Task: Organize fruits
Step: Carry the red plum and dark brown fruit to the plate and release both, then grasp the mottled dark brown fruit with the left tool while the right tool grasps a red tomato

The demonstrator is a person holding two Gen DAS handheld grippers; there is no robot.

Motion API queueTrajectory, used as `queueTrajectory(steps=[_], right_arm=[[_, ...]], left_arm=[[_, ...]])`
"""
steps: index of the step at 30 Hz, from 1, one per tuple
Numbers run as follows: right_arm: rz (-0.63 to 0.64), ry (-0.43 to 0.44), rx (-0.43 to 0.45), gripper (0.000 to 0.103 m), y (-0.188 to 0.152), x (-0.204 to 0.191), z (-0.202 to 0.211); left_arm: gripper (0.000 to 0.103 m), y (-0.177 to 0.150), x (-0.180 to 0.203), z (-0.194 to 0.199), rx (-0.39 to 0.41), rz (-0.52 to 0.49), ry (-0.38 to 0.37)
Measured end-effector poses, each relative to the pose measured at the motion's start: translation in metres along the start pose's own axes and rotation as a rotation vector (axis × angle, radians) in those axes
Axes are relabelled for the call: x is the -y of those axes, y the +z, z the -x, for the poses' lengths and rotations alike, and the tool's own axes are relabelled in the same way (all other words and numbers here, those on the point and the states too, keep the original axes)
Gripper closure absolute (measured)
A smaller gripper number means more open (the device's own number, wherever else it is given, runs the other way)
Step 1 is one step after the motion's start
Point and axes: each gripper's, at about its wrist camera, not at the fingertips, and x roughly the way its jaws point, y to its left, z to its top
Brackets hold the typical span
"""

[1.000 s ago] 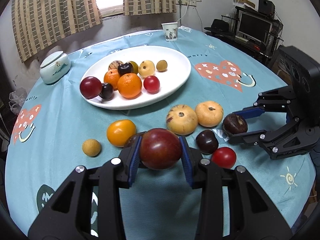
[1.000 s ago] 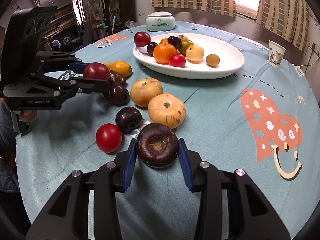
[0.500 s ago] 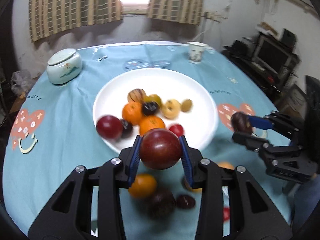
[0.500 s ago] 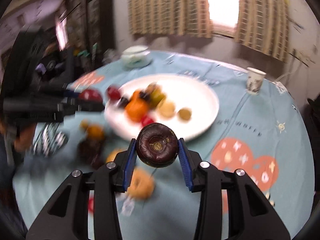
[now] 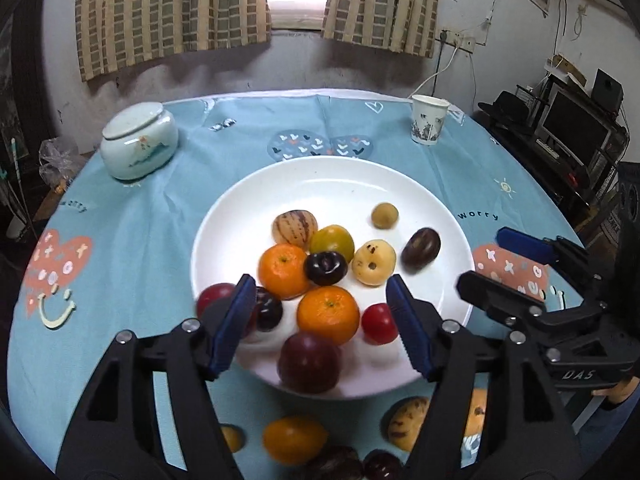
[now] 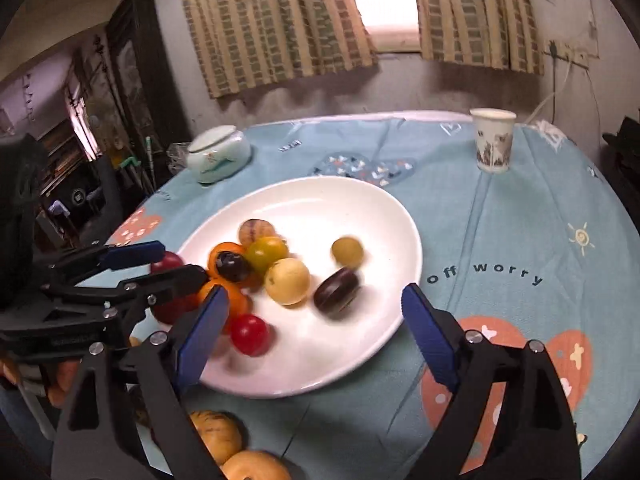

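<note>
Striped curtains (image 5: 176,12) hang over a window behind a round surface (image 5: 120,220) covered in a light blue cloth printed with hearts. At its middle sits a wide white plate (image 5: 332,184), on which most of the fruits are clustered toward the near left side: two oranges, a striped melon-like fruit, a yellow-green tomato, a pale yellow fruit and a red tomato. A large dark red plum (image 5: 309,362) lies blurred at the plate's near rim, between the fingers of the left gripper (image 5: 322,322), whose jaws are opening and not pressing on it. A dark purple-brown fruit (image 6: 336,291), also blurred, lies on the plate's right part, ahead of the right gripper (image 6: 314,326), whose jaws are likewise opening with nothing pressed between them. More fruit lies on the cloth below the plate. A lidded ceramic jar (image 5: 138,142) stands at the far left and a paper cup (image 5: 429,119) at the far right.
</note>
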Motion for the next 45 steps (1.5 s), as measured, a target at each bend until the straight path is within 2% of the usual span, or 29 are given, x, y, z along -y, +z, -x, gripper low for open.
queueTrajectory(steps=[2,6,8,10,13,15,19,20,22,25,27,31,36,41,45], right_arm=[[0.01,-0.007,0.001,0.015,-0.003,-0.003,0.009],[-0.007,0.054,-0.086,0.015,-0.029,-0.011,0.032],[0.077,0.062,-0.102,0.015,-0.055,-0.027,0.051],[0.186,0.04,-0.106,0.015,-0.083,-0.049,0.068],[0.289,0.078,-0.126,0.015,-0.118,-0.073,0.079],[0.316,0.074,-0.149,0.015,-0.128,-0.082,0.075],[0.285,0.103,-0.184,0.02,-0.126,-0.084,0.067],[0.274,0.096,-0.2,0.027,-0.126,-0.081,0.064],[0.249,0.106,-0.225,0.03,-0.125,-0.078,0.059],[0.255,0.122,-0.256,0.05,-0.126,-0.08,0.053],[0.275,0.128,-0.286,0.052,-0.128,-0.084,0.047],[0.317,0.126,-0.299,0.068,-0.131,-0.092,0.041],[0.328,0.133,-0.269,0.072,-0.13,-0.087,0.049],[0.247,0.131,-0.198,0.072,-0.12,-0.064,0.063],[0.216,0.133,-0.189,0.072,-0.117,-0.057,0.064]], left_arm=[[0.034,-0.009,-0.006,0.015,0.008,-0.015,0.016],[0.028,-0.038,-0.014,0.043,-0.002,-0.058,0.002],[0.025,-0.063,-0.016,0.056,-0.008,-0.097,-0.01],[0.024,-0.089,-0.014,0.063,-0.031,-0.133,-0.07],[0.024,-0.112,-0.01,0.061,-0.054,-0.165,-0.132],[0.024,-0.116,-0.006,0.056,-0.073,-0.187,-0.113],[0.024,-0.116,-0.015,0.059,-0.059,-0.162,-0.164],[0.024,-0.116,-0.018,0.061,-0.051,-0.151,-0.174],[0.024,-0.115,-0.026,0.061,-0.046,-0.105,-0.181],[0.024,-0.113,-0.036,0.06,-0.055,-0.045,-0.192],[0.024,-0.113,-0.035,0.06,-0.054,-0.048,-0.192],[0.024,-0.116,-0.026,0.06,-0.059,-0.098,-0.197],[0.024,-0.125,-0.01,0.053,-0.085,-0.168,-0.198],[0.025,-0.128,-0.002,0.046,-0.096,-0.199,-0.186],[0.036,-0.128,-0.006,0.037,-0.133,-0.183,-0.171]])
